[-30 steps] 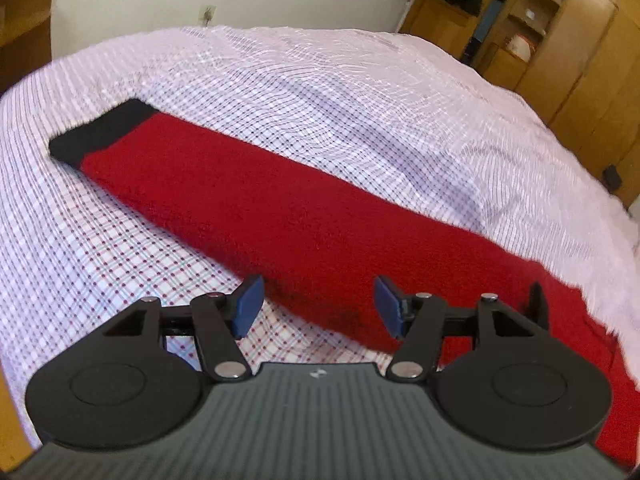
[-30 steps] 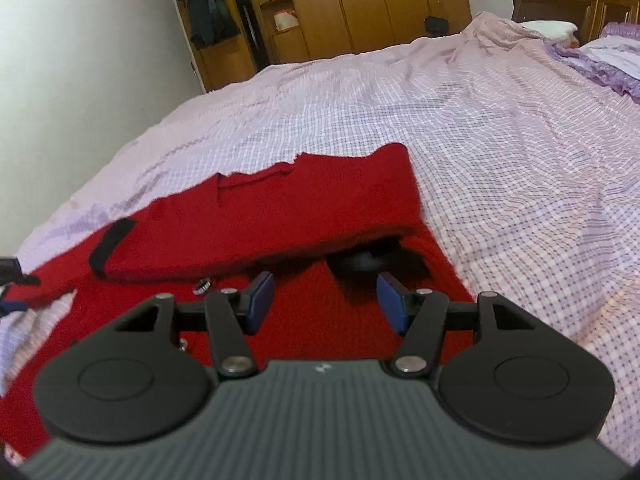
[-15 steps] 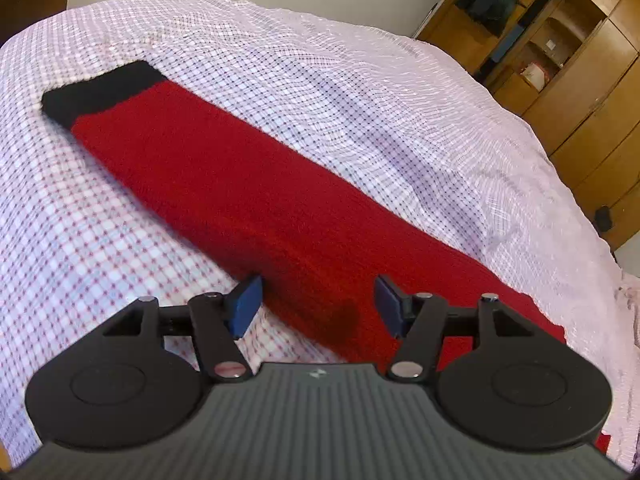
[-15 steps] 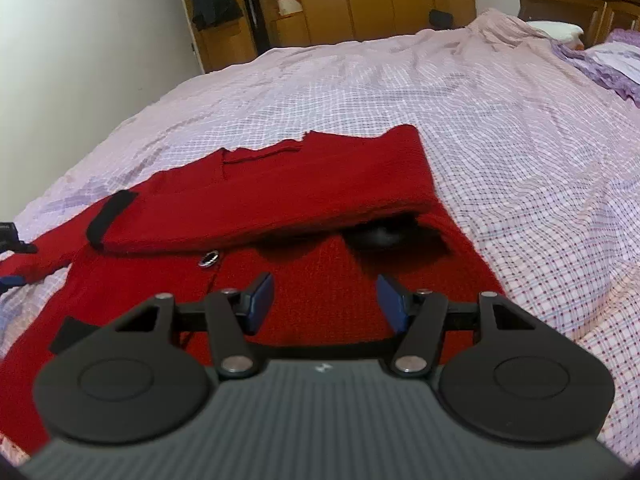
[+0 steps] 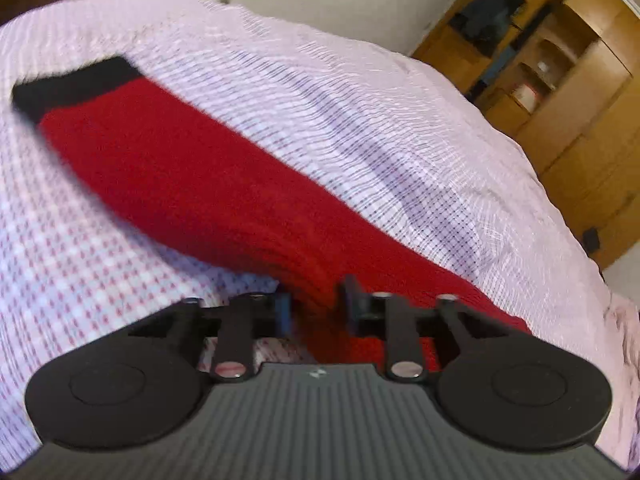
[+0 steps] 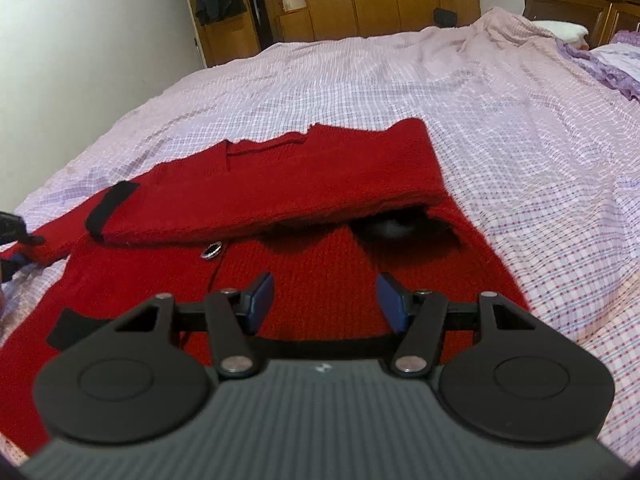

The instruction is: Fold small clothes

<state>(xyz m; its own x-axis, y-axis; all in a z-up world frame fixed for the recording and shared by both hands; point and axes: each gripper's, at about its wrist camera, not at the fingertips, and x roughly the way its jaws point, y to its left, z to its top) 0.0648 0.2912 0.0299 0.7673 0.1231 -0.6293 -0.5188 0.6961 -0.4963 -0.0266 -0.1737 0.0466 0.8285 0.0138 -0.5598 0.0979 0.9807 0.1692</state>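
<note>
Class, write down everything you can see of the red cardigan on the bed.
The red cardigan is a chunky knit with black cuffs and black trim. It lies flat on the checked bedsheet. One sleeve is folded across the chest above a metal button; the other sleeve stretches out straight. The left tongs have just closed, pinching that sleeve; the right tongs hover open above the body.

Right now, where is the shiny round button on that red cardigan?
In the right wrist view, the button sits left of centre on the red cardigan, just under the edge of the folded-over sleeve and beyond the right claw.

Left hand-held gripper [image 5: 316,308] closed onto red sleeve [image 5: 192,172].
</note>
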